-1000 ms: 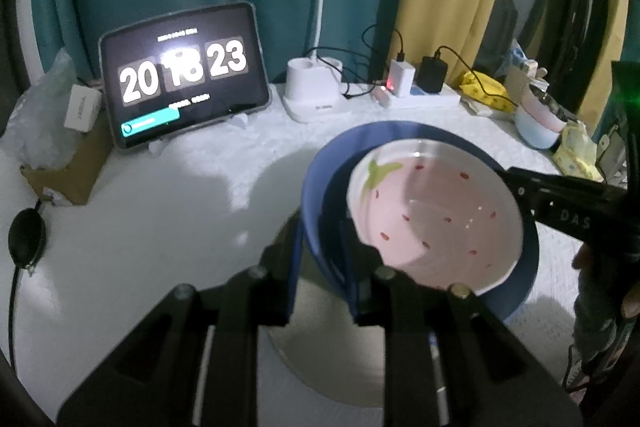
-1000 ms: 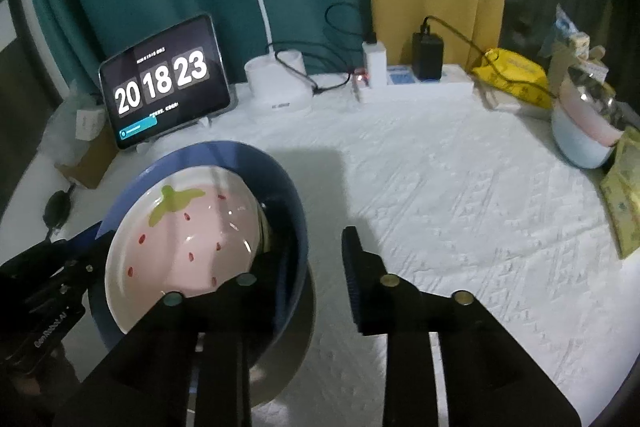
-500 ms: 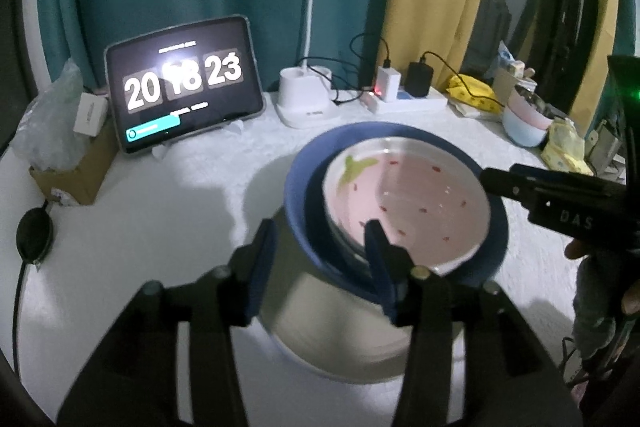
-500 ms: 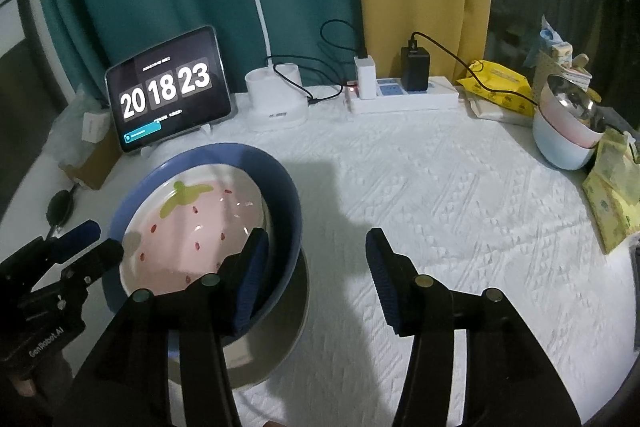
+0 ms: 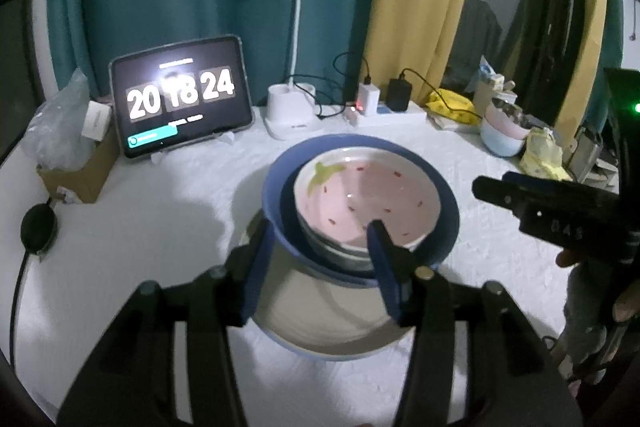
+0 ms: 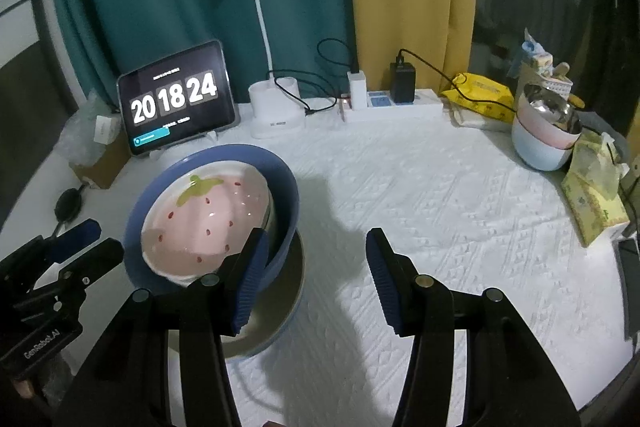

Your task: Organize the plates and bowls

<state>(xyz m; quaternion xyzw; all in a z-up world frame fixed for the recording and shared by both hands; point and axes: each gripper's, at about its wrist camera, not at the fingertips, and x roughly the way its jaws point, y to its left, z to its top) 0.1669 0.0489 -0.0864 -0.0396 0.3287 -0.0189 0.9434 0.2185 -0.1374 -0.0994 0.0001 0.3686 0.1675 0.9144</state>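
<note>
A pink strawberry bowl sits tilted inside a blue bowl, which rests on a wide beige plate with a blue rim. My left gripper hovers at the stack's near-left side with its jaws opening. They straddle the blue bowl's near rim without pressing on it. It shows in the right wrist view as the left gripper. My right gripper stands open just right of the stack, with only tablecloth between its fingers. The right gripper shows from the side.
Along the back stand a tablet clock, a white lamp and a power strip with cables. Stacked pastel bowls and tissue packs sit at the right, and a cardboard box at the left.
Both grippers have opened off the blue bowl's rim and drawn back and up. The blue bowl with the pink one inside now rests on the beige plate.
</note>
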